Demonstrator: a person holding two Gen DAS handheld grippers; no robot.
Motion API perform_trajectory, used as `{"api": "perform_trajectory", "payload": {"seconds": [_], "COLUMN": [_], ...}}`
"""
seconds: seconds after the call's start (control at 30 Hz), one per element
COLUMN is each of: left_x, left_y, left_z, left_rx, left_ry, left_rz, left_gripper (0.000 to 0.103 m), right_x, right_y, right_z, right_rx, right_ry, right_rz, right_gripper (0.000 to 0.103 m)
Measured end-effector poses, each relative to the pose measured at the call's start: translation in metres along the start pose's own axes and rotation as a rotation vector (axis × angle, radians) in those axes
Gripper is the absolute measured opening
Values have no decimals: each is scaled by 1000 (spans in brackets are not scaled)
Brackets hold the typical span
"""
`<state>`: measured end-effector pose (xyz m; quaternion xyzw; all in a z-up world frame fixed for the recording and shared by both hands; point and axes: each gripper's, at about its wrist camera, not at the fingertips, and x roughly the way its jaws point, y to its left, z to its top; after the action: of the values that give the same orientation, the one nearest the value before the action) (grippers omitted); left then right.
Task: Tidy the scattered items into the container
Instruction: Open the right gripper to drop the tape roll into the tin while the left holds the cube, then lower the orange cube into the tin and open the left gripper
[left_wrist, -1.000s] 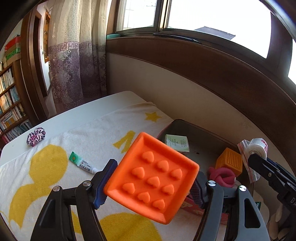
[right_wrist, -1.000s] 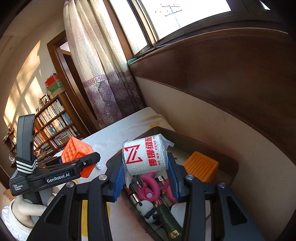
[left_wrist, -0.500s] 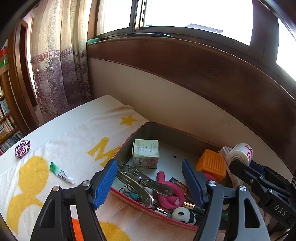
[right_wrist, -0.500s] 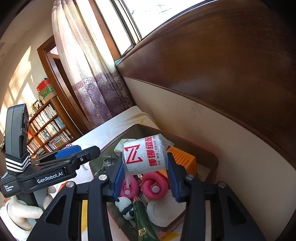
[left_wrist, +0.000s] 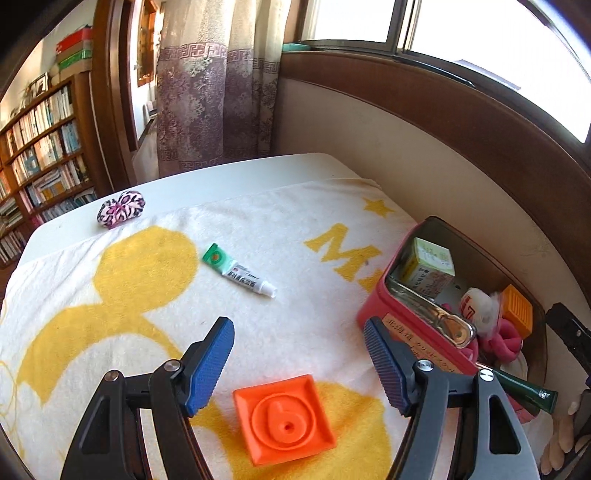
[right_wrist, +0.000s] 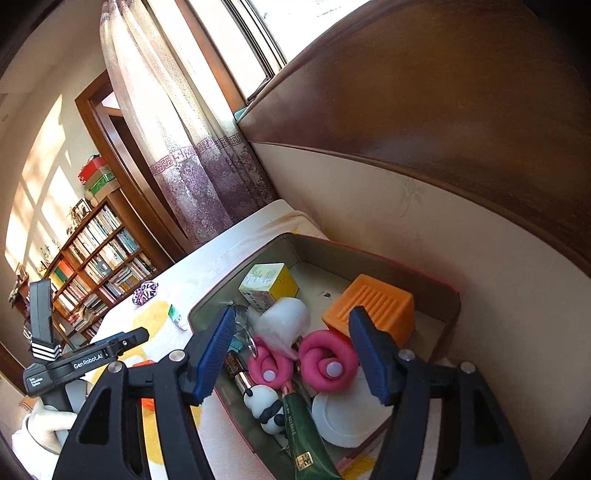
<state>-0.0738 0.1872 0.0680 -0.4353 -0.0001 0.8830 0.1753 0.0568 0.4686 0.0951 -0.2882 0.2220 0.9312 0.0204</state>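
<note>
Caught just after two releases. Found the right gripper (right_wrist: 291, 314) spread wide and empty above the tin (right_wrist: 369, 254); half a second earlier had clamped the roll (right_wrist: 286, 317) between its pads. Located that roll inside the tin, lying on its side against the pink coils (right_wrist: 325, 360) and near the yellow box (right_wrist: 267, 282). Counted it as tidied.

Found the left gripper (left_wrist: 297, 328) likewise wide and empty, low over the towel (left_wrist: 295, 229). Had gripped an orange block (left_wrist: 282, 419) one second earlier, and had hung open over the tin half a second earlier. Located this block not in the tin but flat on the towel, between and just behind the blue pads, touching neither. Judged this a drop short of the target, not a placement. Could not tell from these views why.

Noted a second orange block (right_wrist: 373, 306) already inside, at the far wall.

Listed as left outside: the dropped block, the tube (left_wrist: 238, 271) mid-towel, and the hair tie (left_wrist: 120, 213) beyond the towel's far edge, all well apart from each other.

Judged the task mostly done but set back by one item. Expected a regrasp of the near block first, since already framed by the open left fingers; flagged its broad flat faces as needing a firm, square grip.
</note>
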Motion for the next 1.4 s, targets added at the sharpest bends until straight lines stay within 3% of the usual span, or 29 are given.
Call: {"api": "perform_trajectory", "payload": {"seconds": [0.27,0.47,0.53,0.63,0.83,1.4], "left_x": [9,26,30,28,9,-8], "left_y": [0,-2,-2,1,-6,-147], "left_z": [-32,-41,-44,-44,-33,22], "left_rx": [-3,-21,-7,-27,-22,177], "left_ry": [64,76,73,64,14,-69], "left_rz": [-21,4,36,25,1,-223], "left_gripper": [75,75,63,53,53,53], "right_x": [1,-2,-4,-4,-9,-31], "right_y": [7,11,10,9,7,-21], "right_z": [-3,-5,-5,-5,-4,8], "right_rx": [1,-10,-11,-15,-14,45], "right_ry": [1,-6,-13,-19,-35,-112], "right_rz": [9,12,11,11,9,-53], "right_gripper": [72,72,72,72,72,72]}}
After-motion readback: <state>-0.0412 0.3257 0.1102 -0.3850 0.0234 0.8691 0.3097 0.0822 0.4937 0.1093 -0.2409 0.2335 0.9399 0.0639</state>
